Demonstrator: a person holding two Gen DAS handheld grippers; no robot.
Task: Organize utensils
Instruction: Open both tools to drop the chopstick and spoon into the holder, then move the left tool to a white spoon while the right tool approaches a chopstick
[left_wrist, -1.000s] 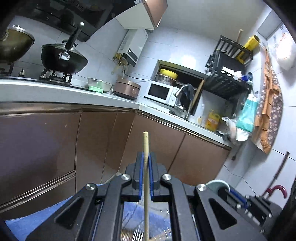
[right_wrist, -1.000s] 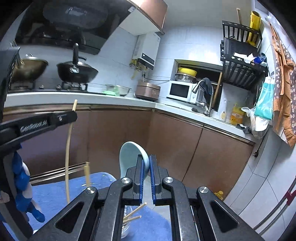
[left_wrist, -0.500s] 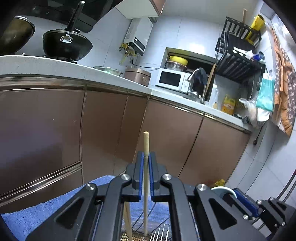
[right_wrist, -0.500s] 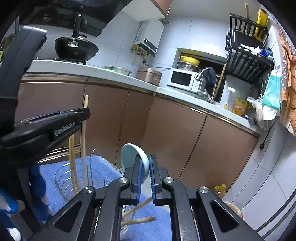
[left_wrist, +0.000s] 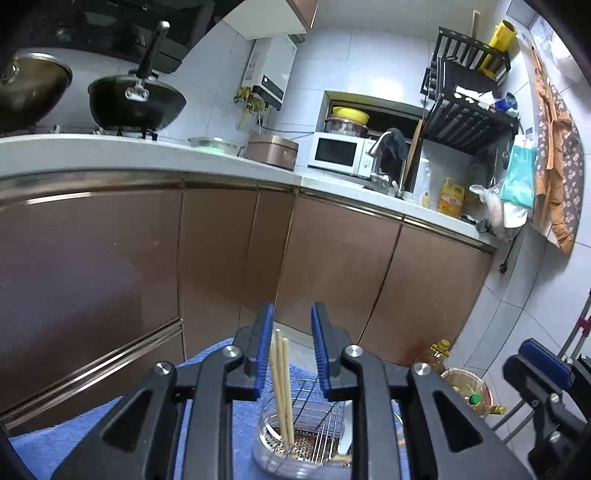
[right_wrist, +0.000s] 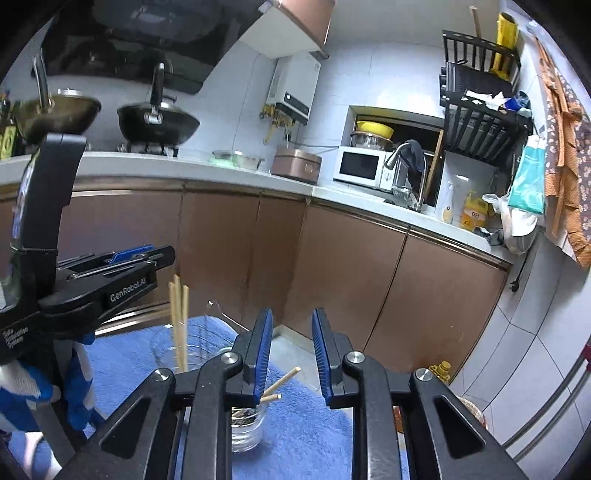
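Two grippers, both with jaws apart and nothing between the pads. Left gripper (left_wrist: 291, 347) hovers directly over the utensil holder (left_wrist: 306, 432), a clear round tub with a wire rack and perforated base; two chopsticks (left_wrist: 281, 387) stand in it, leaning toward the left pad but apparently not pinched. Right gripper (right_wrist: 291, 354) sits above a small glass jar (right_wrist: 246, 428) with two more chopsticks (right_wrist: 280, 384) poking out at a slant. Both containers rest on a blue towel (right_wrist: 306, 424).

Judgement: the drop into the holder looks done; the step in hand is clearing the left tool. Lift straight up, jaws kept wide, so the pad does not drag the leaning sticks and tip them out. If the jar sticks are next, approach along their slant and grip near mid-length.

View differences: left wrist shows the holder's rack and mesh floor, and the right gripper (left_wrist: 543, 373) at the frame's right edge. Right wrist shows the left gripper (right_wrist: 122, 266) from the side, the standing chopsticks (right_wrist: 179, 325) as apparently three, and the jar; its contents are too dark to identify
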